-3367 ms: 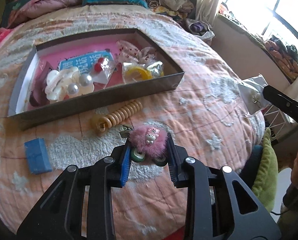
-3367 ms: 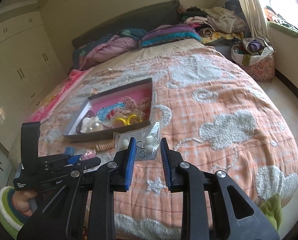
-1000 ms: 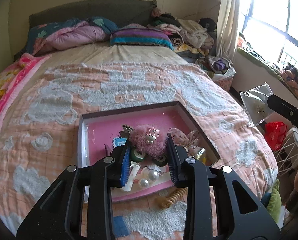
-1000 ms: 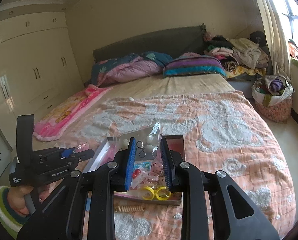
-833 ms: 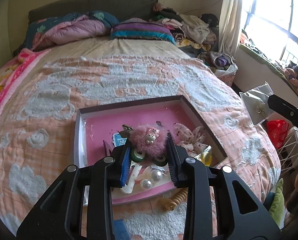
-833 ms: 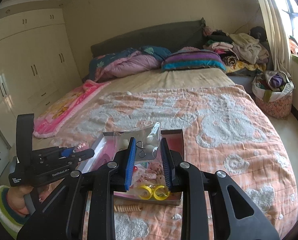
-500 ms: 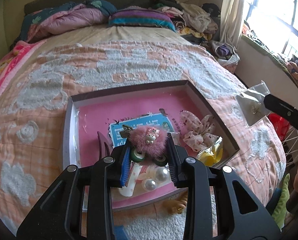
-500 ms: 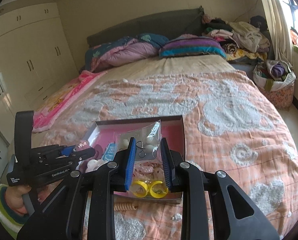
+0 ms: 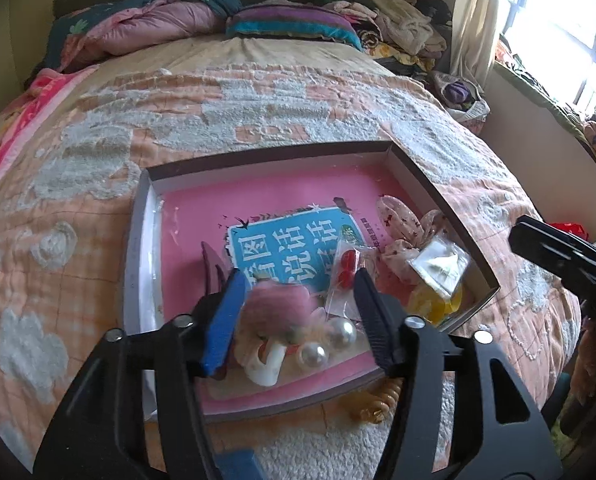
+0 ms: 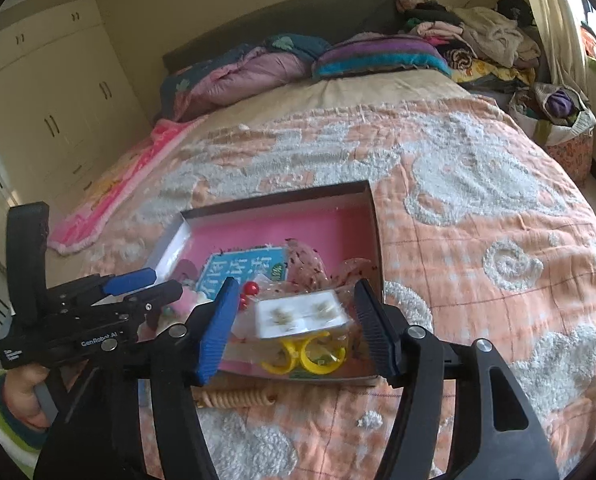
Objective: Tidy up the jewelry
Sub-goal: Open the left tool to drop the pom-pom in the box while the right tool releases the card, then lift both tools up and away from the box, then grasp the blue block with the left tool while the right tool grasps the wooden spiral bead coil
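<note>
We see white cupboards (image 10: 38, 92) on the left, then a big bed with an orange blanket (image 10: 478, 240) (it has fluffy white clouds). In the middle sits the pink box (image 9: 434, 184). Our left gripper (image 9: 298, 316) is wide open over the fuzzy pink clip (image 9: 282, 300) in the box. Our right gripper (image 10: 294, 320) is wide open too, over the earring bag (image 10: 302, 314) in there. A bright window (image 9: 558, 20) is on the right.
</note>
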A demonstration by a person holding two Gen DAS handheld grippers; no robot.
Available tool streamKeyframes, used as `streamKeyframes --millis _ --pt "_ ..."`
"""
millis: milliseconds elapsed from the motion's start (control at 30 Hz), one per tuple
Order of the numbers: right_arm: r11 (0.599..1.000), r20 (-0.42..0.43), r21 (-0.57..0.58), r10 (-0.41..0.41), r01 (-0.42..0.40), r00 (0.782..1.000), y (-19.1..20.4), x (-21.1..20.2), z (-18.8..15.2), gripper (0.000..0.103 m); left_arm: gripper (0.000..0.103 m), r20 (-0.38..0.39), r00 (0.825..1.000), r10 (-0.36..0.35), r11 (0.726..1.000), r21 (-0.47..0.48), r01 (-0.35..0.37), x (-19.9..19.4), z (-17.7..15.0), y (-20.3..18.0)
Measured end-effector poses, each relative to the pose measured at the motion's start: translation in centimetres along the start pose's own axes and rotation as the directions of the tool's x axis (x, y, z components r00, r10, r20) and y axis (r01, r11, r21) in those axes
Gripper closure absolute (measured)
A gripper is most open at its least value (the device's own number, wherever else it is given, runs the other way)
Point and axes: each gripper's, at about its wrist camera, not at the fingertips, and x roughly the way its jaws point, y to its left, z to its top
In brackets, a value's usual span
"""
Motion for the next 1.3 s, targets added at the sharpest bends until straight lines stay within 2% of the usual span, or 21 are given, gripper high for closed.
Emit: streamKeyframes --millis 100,200,433,667,933,1133,1300 --pt "1.0 0.026 -0.008 0.001 0.0 1.0 0.5 -1.6 -0.1 0.038 0.04 0.03 0.999 0.019 1.0 -0.001 -0.019 -1.5 -0.1 0.0" --pt "1.0 0.039 -0.015 0.012 -0.011 0.999 1.1 -3.0 -0.3 0.034 0.036 0.049 0.998 0.029 1.0 -0.007 -0.029 -2.9 -0.2 0.1" --pt "0.999 0.057 -0.035 0.037 -0.035 0.998 2.8 -5.4 -1.0 0.031 0.023 0.085 0.994 0.071 0.997 -0.024 -0.069 -5.9 -1.3 0.7" --pt "0.996 0.042 -0.071 0.05 -0.046 0.998 4.9 -6.3 -2.5 0.029 0.014 0.1 0.989 0.112 0.993 -0.036 -0.109 -8.0 -2.7 1.6" --pt "0.997 0.002 -0.062 0.048 -0.047 0.999 6.0 -6.0 -4.6 0.027 0.013 0.069 0.989 0.131 0.99 -0.06 -0.127 -8.4 -5.2 2.8" --pt "0.998 -0.077 0.021 0.055 -0.054 0.996 5.5 -3.6 -6.6 0.027 0.013 0.025 0.991 0.134 0.989 -0.061 -0.132 -7.5 -7.9 3.4" --pt "0.996 -0.11 0.064 0.064 -0.057 0.992 5.2 -2.0 -7.7 0.027 0.013 -0.017 0.993 0.121 0.991 -0.056 -0.122 -5.7 -9.9 3.6"
